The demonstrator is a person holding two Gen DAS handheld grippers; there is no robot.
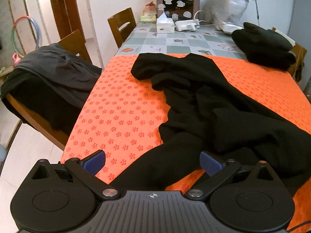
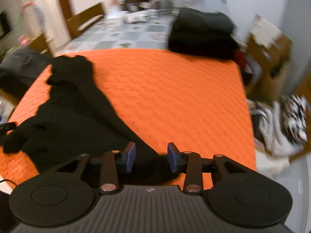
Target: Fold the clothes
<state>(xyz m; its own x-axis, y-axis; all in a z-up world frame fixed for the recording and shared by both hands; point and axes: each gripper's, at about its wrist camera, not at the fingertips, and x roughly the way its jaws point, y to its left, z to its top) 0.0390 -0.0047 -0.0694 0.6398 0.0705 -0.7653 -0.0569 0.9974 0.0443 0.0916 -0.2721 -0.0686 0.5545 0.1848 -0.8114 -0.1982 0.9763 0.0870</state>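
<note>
A crumpled black garment [image 1: 204,106] lies spread on the orange flower-print mat [image 1: 120,106], running from the mat's far middle to its near edge. My left gripper [image 1: 153,163] hovers over the near end with its blue pads [image 1: 95,163] wide apart; cloth lies under the gap, untouched by them. In the blurred right wrist view the same garment [image 2: 73,112] stretches across the left of the mat [image 2: 175,97]. My right gripper [image 2: 151,157] is partly open. The garment's near corner lies between its pads [image 2: 130,156], and they do not press on it.
A folded stack of black clothes [image 1: 266,46] [image 2: 202,33] sits at the mat's far right corner. Dark grey clothes [image 1: 50,71] drape a chair on the left. A tissue box [image 1: 165,24] and an appliance [image 1: 177,0] stand at the far end. Patterned laundry [image 2: 281,124] lies beyond the right edge.
</note>
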